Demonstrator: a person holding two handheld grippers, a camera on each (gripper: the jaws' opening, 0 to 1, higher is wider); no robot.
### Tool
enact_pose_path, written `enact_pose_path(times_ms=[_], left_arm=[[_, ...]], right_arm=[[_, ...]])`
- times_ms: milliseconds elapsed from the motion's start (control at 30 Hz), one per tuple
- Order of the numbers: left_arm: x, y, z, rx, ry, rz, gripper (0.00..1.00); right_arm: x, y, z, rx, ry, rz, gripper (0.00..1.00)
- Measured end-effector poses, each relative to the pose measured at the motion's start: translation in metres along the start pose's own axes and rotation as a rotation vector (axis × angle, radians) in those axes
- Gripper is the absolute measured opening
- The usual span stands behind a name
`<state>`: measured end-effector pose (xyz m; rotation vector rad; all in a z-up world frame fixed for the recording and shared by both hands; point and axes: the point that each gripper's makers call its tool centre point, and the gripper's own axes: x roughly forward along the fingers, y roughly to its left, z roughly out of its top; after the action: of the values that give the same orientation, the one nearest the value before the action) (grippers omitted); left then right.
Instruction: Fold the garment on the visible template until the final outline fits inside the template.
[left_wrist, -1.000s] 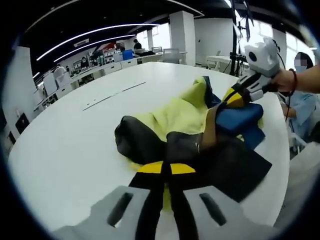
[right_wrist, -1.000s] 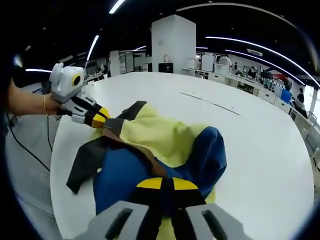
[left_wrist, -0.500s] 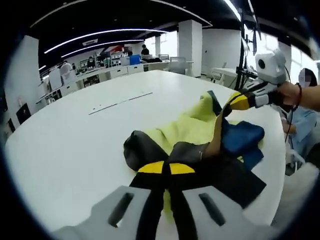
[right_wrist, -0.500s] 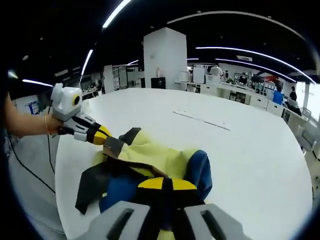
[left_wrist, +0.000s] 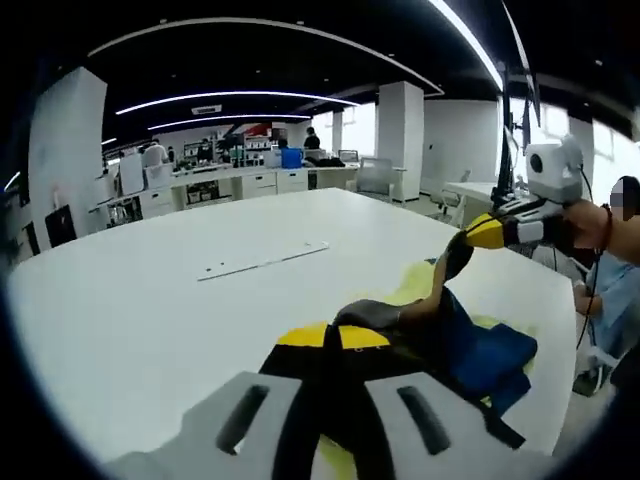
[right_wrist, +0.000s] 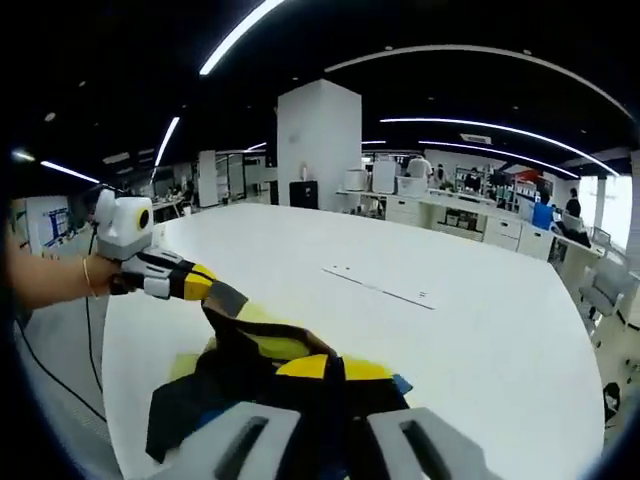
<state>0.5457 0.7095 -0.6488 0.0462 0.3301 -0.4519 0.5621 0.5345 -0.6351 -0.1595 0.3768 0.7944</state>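
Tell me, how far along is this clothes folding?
Early, by the look of it. Nothing looks folded yet: the garment is a bunched heap of yellow, blue and dark cloth on the white table. In hand: the left gripper and right gripper each pinch a part and hold it up. Left: spreading it flat, folding it, fitting the template.

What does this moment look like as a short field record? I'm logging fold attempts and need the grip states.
garment: yellow, blue and dark jacket, bunched, partly lifted off the table
left gripper: shut on jacket
right gripper: shut on jacket
span between grippers: dark fabric strip, raised
template: cannot tell; thin marks on table, away from jacket
fold: not yet done
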Motion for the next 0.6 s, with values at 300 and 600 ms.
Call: enact_pose_path(times_ms=[300, 600], left_arm=[[0.029, 0.018, 0.035, 0.019, -0.058, 0.075, 0.00], [0.069, 0.041, 0.043, 0.016, -0.047, 0.138, 0.00]], right_arm=[[0.022, -0.026, 0.025, 0.024, -0.040, -0.043, 0.00], [0.054, -0.065, 0.028, 0.120, -0.048, -0.077, 0.00]])
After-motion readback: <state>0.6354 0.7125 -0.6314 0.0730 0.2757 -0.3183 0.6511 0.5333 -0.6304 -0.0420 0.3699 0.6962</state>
